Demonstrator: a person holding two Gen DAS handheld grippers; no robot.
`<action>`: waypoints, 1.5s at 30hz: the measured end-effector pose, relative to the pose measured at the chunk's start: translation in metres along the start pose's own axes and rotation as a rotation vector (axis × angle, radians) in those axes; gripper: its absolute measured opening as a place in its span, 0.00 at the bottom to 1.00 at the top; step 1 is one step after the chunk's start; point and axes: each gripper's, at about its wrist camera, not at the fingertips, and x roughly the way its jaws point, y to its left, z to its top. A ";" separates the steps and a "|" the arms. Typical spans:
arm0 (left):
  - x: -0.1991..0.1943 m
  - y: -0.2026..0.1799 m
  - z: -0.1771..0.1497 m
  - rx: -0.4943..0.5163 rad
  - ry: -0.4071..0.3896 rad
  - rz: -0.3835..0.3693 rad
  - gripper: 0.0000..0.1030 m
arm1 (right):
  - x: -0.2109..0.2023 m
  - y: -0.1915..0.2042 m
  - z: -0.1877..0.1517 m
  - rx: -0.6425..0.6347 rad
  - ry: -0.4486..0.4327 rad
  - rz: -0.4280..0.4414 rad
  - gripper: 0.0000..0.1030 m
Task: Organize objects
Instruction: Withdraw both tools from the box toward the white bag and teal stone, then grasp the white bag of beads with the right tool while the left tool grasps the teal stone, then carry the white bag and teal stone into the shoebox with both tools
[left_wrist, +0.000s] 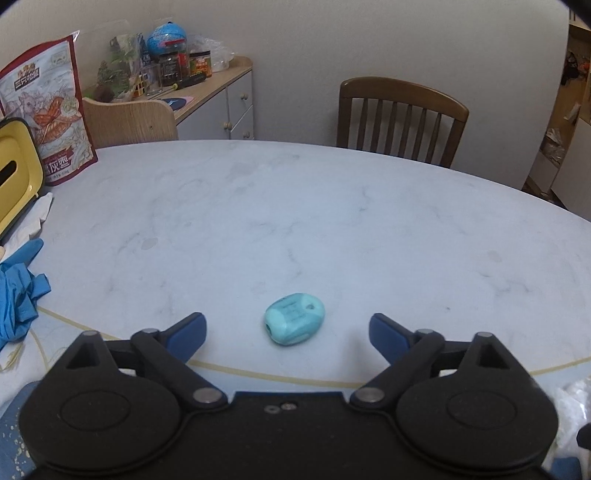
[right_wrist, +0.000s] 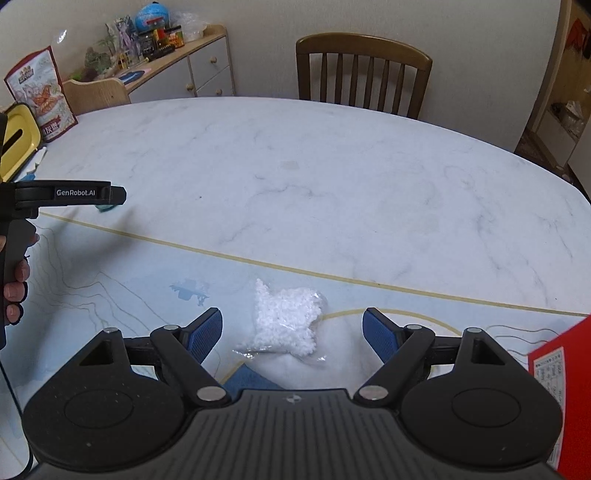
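A small teal egg-shaped object lies on the marble table, just ahead of my left gripper and between its spread blue pads. That gripper is open and touches nothing. In the right wrist view a clear bag of white granules lies on the table between the fingers of my right gripper, which is open too. The left gripper shows there from the side at far left, held by a hand, with a bit of the teal object under it.
Blue gloves, a yellow box and a printed snack pouch crowd the table's left side. A red box sits at the near right. A wooden chair stands behind the table, and a cluttered sideboard at back left.
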 end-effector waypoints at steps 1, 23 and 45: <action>0.003 0.002 0.001 -0.011 0.004 0.006 0.86 | 0.003 0.001 0.000 0.002 0.003 -0.002 0.80; 0.010 0.004 -0.001 -0.034 0.014 -0.039 0.35 | 0.021 0.004 0.001 0.034 0.053 0.015 0.37; -0.077 -0.048 -0.012 0.087 -0.005 -0.194 0.35 | -0.064 -0.009 -0.011 0.097 -0.018 0.071 0.35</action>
